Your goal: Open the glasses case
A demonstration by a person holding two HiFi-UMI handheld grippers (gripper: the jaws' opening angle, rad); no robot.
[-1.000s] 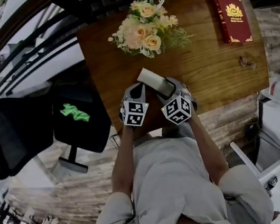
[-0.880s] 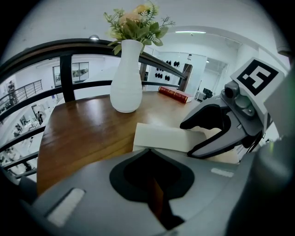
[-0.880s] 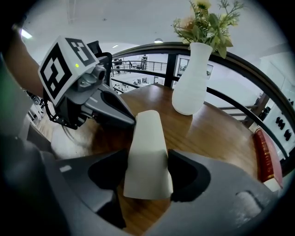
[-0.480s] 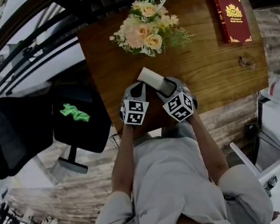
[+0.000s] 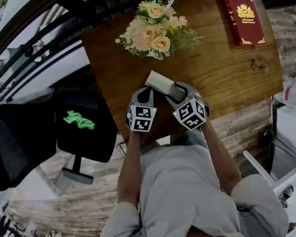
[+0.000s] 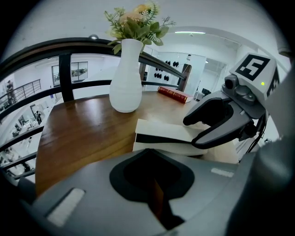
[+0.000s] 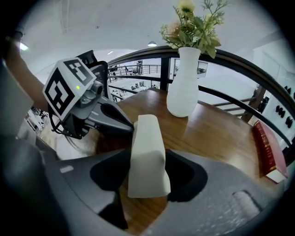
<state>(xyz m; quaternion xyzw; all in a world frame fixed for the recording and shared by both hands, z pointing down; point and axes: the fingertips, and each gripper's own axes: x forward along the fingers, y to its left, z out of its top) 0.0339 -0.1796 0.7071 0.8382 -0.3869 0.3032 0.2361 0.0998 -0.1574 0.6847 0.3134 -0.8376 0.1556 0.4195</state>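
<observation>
A white glasses case (image 5: 162,84) lies slantwise on the wooden table (image 5: 225,73) near its front edge. From the left gripper view the case (image 6: 166,136) shows a dark seam between its two halves. My right gripper (image 7: 147,184) has the near end of the case (image 7: 147,156) between its jaws, which are closing; dark gaps still show on both sides. One of its fingers (image 6: 209,110) hangs just above the case. My left gripper (image 6: 156,193) is shut with nothing in it, and its tips (image 7: 117,123) rest against the case's left side.
A white vase of flowers (image 5: 157,28) stands behind the case, and a red book (image 5: 243,17) lies at the far right corner. A dark railing (image 6: 69,46) runs along the table's far side. A black chair (image 5: 27,139) stands left of the table.
The right gripper's marker cube has edged slightly to the right. The case and the left gripper have stayed in place.
</observation>
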